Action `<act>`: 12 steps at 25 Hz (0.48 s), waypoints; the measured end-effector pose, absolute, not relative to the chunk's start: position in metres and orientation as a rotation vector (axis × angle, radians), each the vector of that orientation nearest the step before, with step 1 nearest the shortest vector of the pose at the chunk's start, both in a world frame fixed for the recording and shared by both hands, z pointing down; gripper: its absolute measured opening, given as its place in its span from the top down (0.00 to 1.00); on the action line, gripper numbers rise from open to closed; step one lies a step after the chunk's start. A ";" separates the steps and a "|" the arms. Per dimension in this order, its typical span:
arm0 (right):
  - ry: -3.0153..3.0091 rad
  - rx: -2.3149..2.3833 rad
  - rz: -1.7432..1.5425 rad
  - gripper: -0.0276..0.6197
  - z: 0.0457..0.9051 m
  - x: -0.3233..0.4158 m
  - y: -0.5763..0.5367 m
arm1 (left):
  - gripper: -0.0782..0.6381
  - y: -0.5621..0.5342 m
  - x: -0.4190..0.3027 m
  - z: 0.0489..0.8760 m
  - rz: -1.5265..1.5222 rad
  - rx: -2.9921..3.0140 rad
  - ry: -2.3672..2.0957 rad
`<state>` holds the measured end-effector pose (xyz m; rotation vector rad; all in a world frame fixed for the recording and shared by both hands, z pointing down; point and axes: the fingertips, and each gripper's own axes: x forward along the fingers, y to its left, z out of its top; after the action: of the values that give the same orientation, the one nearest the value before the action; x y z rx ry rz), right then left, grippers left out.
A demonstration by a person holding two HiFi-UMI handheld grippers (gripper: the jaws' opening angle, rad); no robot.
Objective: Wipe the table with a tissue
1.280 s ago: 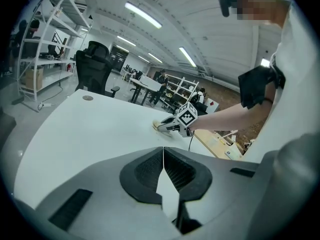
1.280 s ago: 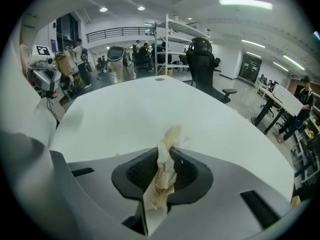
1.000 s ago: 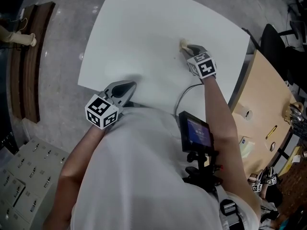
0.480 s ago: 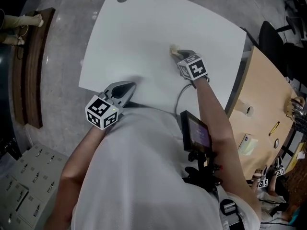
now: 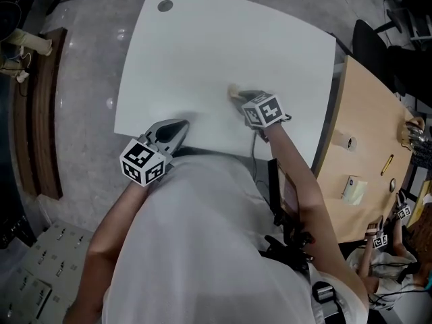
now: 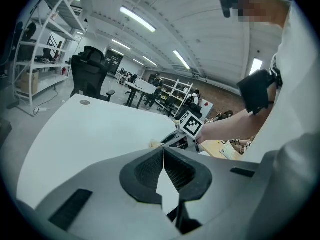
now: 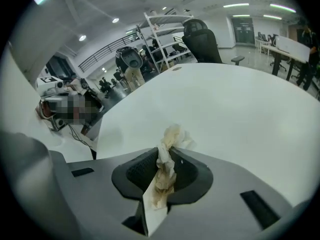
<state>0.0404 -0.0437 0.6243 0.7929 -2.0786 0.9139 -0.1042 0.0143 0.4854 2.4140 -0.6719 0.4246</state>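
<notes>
A crumpled, stained tissue (image 7: 168, 159) is pinched between the jaws of my right gripper (image 7: 170, 140), which is shut on it. In the head view the tissue (image 5: 234, 90) pokes out of the right gripper (image 5: 240, 94) and presses on the white table (image 5: 202, 52) near its middle front. The left gripper (image 5: 181, 123) rests at the table's near edge, its jaws closed with nothing in them. In the left gripper view the left gripper (image 6: 163, 148) is shut, and beyond it the right gripper (image 6: 172, 138) holds the tissue (image 6: 155, 144) on the table (image 6: 85, 129).
A wooden desk (image 5: 364, 147) with small items stands right of the white table. A round grommet (image 5: 165, 6) marks the table's far left corner. A black office chair (image 7: 202, 41) stands beyond the table. A cable runs from the right gripper toward the person.
The right gripper has slid left and toward the person across the table, dragging the tissue with it. The left gripper has stayed at the near edge.
</notes>
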 end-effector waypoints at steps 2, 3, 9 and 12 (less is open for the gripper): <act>-2.101 0.766 1.013 0.85 0.622 0.028 -0.028 | 0.88 0.017 -0.108 0.487 0.429 2.413 -0.654; -2.134 0.765 1.076 0.85 0.618 0.022 -0.023 | 0.88 0.017 -0.110 0.487 0.430 2.415 -0.646; -2.322 1.203 1.384 0.85 0.565 0.071 -0.046 | 0.88 0.013 -0.107 0.486 0.427 2.439 -0.592; -2.190 1.421 1.391 0.85 0.574 0.125 -0.048 | 0.88 0.015 -0.105 0.486 0.428 2.444 -0.569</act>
<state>0.1250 -0.0476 0.5745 1.4208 -2.1898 1.3913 -0.1053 0.0149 0.4862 2.4440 -0.5695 0.4282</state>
